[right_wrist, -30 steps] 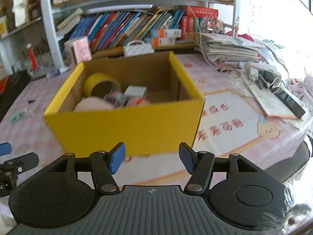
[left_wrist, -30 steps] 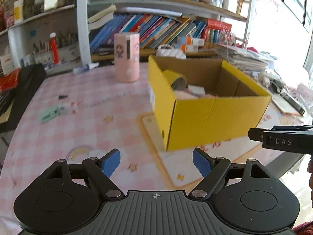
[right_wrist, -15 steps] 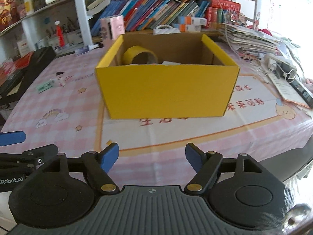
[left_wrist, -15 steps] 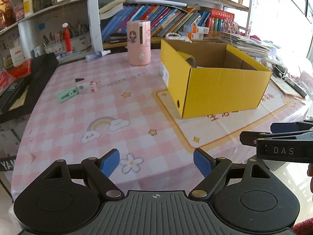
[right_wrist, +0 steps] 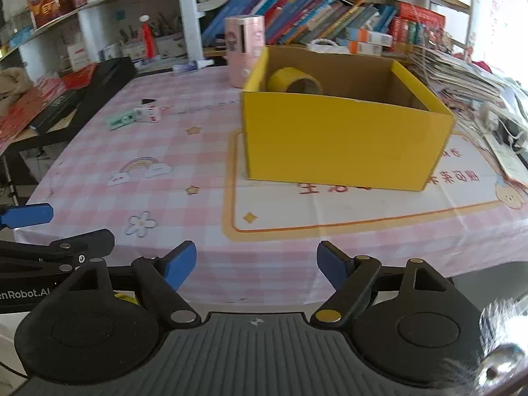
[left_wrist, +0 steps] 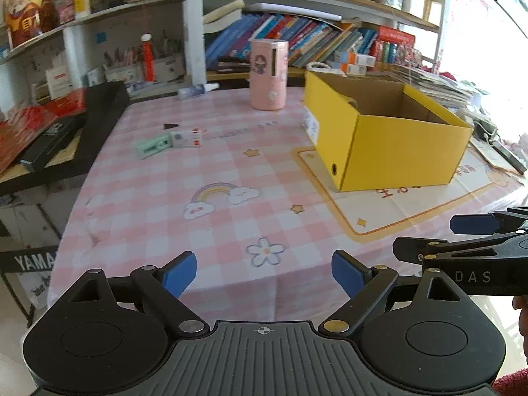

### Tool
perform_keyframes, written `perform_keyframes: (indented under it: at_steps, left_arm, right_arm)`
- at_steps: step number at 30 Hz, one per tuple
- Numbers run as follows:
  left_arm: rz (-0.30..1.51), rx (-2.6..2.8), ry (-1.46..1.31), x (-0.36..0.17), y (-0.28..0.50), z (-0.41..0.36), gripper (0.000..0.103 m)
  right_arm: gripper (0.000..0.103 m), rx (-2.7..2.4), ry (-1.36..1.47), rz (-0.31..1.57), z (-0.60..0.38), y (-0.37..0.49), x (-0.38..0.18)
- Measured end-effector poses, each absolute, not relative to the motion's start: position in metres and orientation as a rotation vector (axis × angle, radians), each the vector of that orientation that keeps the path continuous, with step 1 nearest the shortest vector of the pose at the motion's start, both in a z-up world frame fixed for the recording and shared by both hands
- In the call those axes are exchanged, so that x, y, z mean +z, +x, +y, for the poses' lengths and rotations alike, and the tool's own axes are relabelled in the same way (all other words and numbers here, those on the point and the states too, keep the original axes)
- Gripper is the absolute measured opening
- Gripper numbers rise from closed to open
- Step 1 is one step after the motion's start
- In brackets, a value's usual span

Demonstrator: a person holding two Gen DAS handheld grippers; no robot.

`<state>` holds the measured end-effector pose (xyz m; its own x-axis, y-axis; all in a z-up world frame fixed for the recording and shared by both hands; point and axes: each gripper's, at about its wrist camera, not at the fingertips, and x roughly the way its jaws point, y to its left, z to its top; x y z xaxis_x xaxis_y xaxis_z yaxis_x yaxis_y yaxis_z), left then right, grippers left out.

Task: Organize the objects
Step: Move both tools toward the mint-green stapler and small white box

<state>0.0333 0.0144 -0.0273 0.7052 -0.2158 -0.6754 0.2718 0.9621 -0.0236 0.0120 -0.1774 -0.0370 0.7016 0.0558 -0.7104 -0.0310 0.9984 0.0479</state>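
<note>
Centrally on the desk sits a yellow cardboard box, open at the top, resting on the cream panel of the pink checked tablecloth. Inside, against its far left corner, leans a roll of yellow tape; the rest of the box floor is hidden by the near wall. Just behind the box's left corner stands a pink cylindrical container, upright. Farther left on the cloth lie a small green item and a white packet, end to end and touching, with a small black piece near them. A small spray bottle lies at the desk's far edge, below shelves of books. Both grippers hang off the near edge, well apart from the box: the left gripper and right gripper each have their jaws opening, with nothing between them.
</note>
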Motion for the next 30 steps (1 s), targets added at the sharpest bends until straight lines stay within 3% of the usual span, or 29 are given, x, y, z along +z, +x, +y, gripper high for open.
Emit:
perform_keyframes:
  at_steps: [30]
  left_arm:
    - [0.694,-0.136,0.007,-0.018,0.039,0.084,0.091]
  right_arm:
    - [0.082,0.203,-0.071,0.737,-0.099,0.038,-0.025]
